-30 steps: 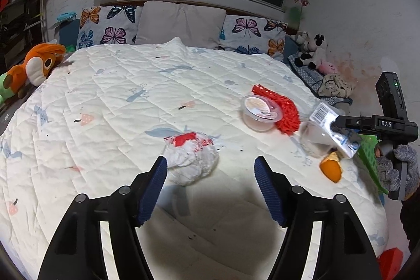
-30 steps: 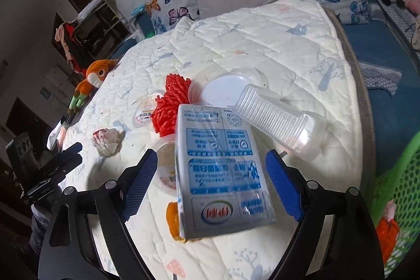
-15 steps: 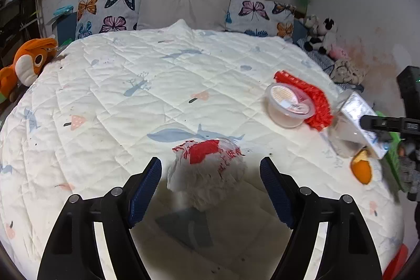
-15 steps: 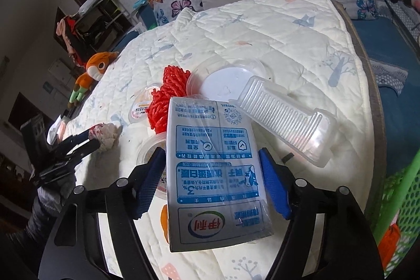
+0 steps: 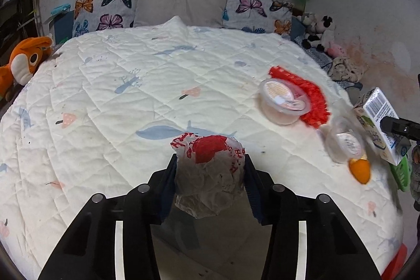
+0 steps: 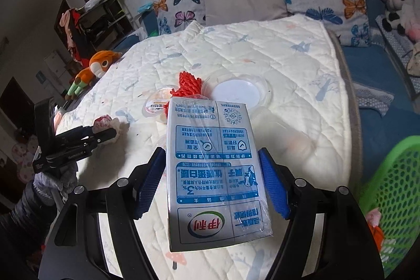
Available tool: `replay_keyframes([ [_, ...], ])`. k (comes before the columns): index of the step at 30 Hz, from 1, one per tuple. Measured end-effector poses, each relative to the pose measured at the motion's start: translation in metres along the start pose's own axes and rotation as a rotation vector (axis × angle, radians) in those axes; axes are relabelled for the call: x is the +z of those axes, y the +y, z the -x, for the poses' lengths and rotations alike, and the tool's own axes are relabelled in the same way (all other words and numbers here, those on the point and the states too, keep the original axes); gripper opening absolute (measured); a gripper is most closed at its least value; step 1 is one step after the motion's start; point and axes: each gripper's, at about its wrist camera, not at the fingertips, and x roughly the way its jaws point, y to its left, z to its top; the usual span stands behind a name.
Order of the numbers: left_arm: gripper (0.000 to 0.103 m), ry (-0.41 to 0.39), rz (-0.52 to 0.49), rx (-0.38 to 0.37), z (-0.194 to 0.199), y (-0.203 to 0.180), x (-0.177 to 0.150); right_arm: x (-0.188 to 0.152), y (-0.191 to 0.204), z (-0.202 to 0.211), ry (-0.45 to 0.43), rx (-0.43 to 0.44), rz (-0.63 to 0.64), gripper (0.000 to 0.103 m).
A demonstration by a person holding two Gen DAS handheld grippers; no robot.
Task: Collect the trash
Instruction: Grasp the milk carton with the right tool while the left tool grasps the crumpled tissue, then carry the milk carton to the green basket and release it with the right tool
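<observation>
Crumpled white-and-red plastic, the bag wad (image 5: 210, 175), sits clamped in the left gripper (image 5: 210, 175) near the bed's (image 5: 105, 96) foot edge, while the right gripper (image 6: 212, 185) pinches the milk carton pack (image 6: 215, 175) at the right edge. Both pickups look made; next, I'd judge, each load swings to the green basket (image 6: 393, 196) beside that edge, with cups (image 5: 283, 104) and red netting (image 5: 312, 101) left farther up.

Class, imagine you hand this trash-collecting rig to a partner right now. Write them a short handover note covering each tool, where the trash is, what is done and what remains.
Left tool: shut on the crumpled plastic bag, above the bed quilt.
Right tool: shut on the milk carton pack, held over the quilt's edge, next to the green basket.
On the quilt: lidded plastic cup, red mesh net, a second small cup, an orange scrap, a clear round lid.
Done: both pieces gripped.
Left: drop both, probably into the basket, then gather the rest.
</observation>
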Motion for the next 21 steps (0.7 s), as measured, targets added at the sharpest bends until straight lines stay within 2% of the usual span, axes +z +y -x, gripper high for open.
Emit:
replay_keyframes([
  [9, 0.045, -0.073, -0.03, -0.089, 0.042, -0.036, 0.004, -0.023, -0.014, 0.044, -0.058, -0.072, -0.049, 0.071],
  [21, 0.045, -0.102, -0.143, -0.225, 0.057, -0.117, 0.015, -0.063, -0.079, 0.105, -0.116, -0.244, -0.198, 0.071],
])
